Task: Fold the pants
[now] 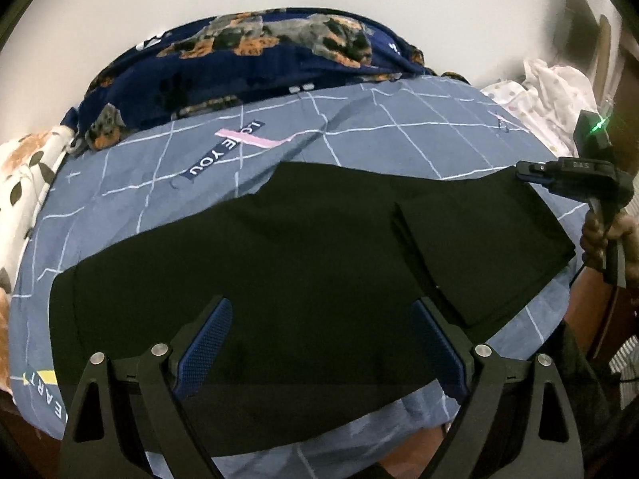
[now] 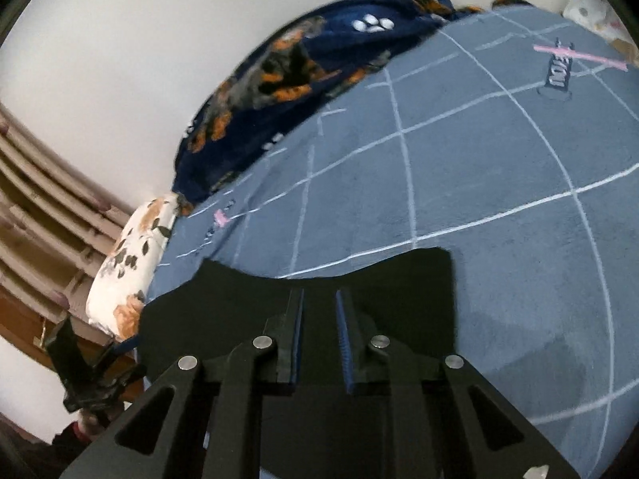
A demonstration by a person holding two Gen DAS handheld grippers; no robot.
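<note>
Bed (image 1: pixel 359 127), covered by a blue grid sheet, carried black pants (image 1: pixel 279 263) spread flat, one end folded over itself at right. Dog-print blanket (image 1: pixel 255 52) lay along the far edge. Left tongs (image 1: pixel 319 343) hovered released above the pants; right tongs (image 2: pixel 319 335) nearly closed, grasp indeterminable.

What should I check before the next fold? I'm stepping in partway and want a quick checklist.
1. Black pants lie flat on the blue sheet: ok.
2. One end already folded over: ok.
3. Left gripper open above the pants: ok.
4. Right gripper jaws narrowly apart; gripping cloth: cannot tell.
5. Dog-print blanket clear of the pants: ok.
</note>
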